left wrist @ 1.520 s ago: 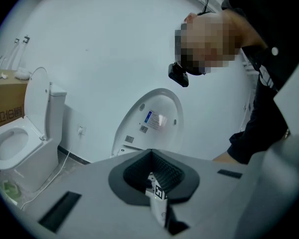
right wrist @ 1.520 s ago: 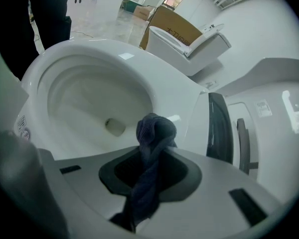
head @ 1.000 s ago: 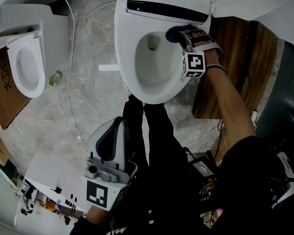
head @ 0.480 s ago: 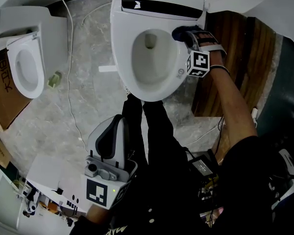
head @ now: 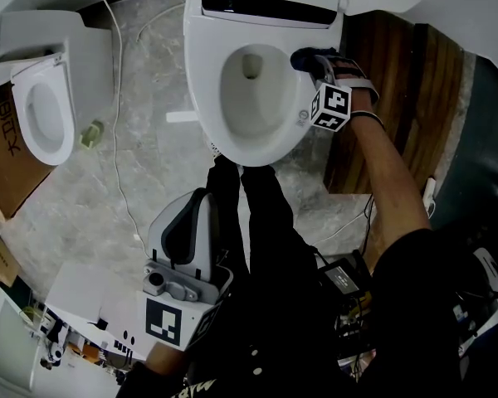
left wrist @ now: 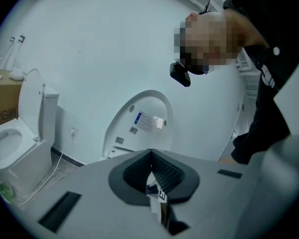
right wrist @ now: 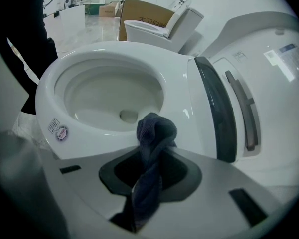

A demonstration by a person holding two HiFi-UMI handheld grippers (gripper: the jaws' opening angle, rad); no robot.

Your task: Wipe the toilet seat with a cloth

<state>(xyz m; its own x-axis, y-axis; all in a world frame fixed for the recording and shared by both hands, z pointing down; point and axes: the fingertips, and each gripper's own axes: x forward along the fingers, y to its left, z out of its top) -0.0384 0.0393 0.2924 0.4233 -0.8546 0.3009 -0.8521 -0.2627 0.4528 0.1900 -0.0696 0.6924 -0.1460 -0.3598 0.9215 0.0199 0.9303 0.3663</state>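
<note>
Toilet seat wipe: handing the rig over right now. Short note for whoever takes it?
Right gripper: shut on the dark cloth, whose bunched end sticks out ahead of the jaws.
Left gripper: shut, empty, held low by the person's legs, away from the toilet.
Cloth sits at the rear right of the toilet seat, close to the raised lid.
Done: cloth picked up and brought to the seat. The pictures don't show which parts are already wiped.
Left: I'd run the cloth round the whole ring, front and left side included, then lift off.
</note>
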